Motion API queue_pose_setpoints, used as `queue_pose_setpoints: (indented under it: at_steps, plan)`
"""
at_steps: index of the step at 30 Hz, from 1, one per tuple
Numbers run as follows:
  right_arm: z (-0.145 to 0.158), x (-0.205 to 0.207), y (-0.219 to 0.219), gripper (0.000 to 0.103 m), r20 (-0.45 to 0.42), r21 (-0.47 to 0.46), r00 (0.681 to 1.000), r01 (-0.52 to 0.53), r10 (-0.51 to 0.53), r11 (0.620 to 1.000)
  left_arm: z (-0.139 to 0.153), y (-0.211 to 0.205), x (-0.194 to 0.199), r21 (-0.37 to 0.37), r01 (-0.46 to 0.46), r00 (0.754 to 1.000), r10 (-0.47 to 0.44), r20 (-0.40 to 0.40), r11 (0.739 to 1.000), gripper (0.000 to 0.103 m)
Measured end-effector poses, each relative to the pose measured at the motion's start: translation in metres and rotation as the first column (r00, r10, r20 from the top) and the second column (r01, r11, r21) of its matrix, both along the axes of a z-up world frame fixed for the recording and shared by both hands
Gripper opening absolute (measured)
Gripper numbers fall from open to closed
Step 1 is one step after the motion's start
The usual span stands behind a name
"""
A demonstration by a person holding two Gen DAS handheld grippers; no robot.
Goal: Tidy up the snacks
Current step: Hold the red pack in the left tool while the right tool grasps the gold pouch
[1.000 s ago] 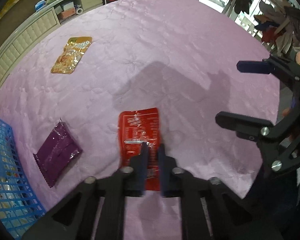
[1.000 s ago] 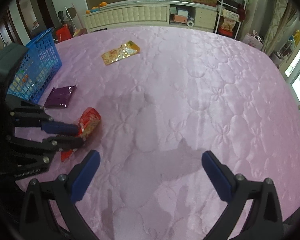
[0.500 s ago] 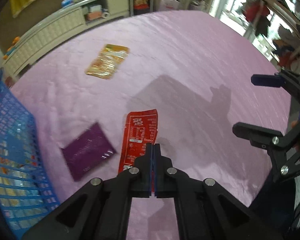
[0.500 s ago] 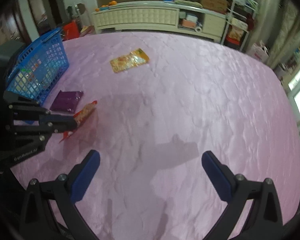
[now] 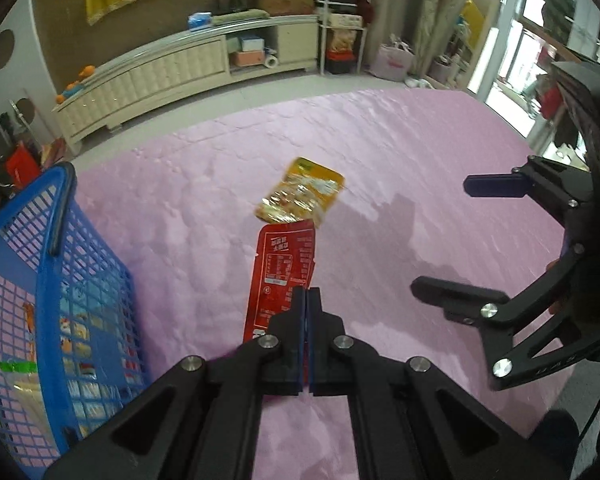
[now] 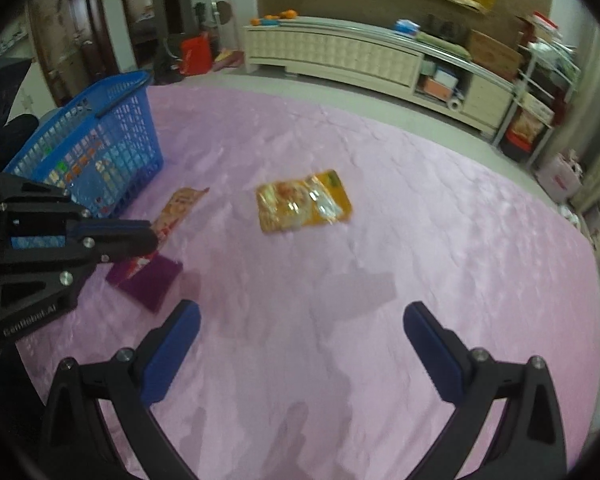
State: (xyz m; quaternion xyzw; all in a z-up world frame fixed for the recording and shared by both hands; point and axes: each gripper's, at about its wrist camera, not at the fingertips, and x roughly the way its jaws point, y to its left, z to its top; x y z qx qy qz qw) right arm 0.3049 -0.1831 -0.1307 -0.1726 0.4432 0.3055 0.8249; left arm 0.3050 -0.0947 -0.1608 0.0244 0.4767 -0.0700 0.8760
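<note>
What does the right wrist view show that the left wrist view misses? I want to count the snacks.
Only the right wrist view shows the purple packet on the pink cover. Only the left wrist view shows the red packet's printed label, pinched in the left gripper. Both show the yellow packet, the blue basket and the right gripper, jaws open.

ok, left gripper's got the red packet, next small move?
Probably carry it left over the blue basket and release. The left gripper is shut on the red packet, lifted off the pink cloth, and the basket already holds snacks.
</note>
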Motion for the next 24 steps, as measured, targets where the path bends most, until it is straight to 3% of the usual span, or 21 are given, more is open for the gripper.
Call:
queue_pose_setpoints:
  at_steps: [9, 17, 24]
  plan:
    - [-0.028, 0.054, 0.029, 0.103, -0.032, -0.018, 0.997, -0.076, 0.075, 0.997, -0.020, 0.020, 0.033, -0.032, -0.104, 0.994, 0.104, -0.022, 0.994, 0.000]
    - [-0.054, 0.097, 0.054, 0.103, -0.081, -0.043, 0.991, -0.111, 0.108, 0.993, -0.034, 0.029, 0.052, 0.003, -0.150, 0.988, 0.150, -0.036, 0.989, 0.000]
    - [-0.066, 0.108, 0.071, 0.103, -0.111, -0.055, 0.978, -0.182, 0.175, 0.982, -0.047, 0.033, 0.064, -0.004, -0.175, 0.984, 0.175, -0.041, 0.985, 0.000]
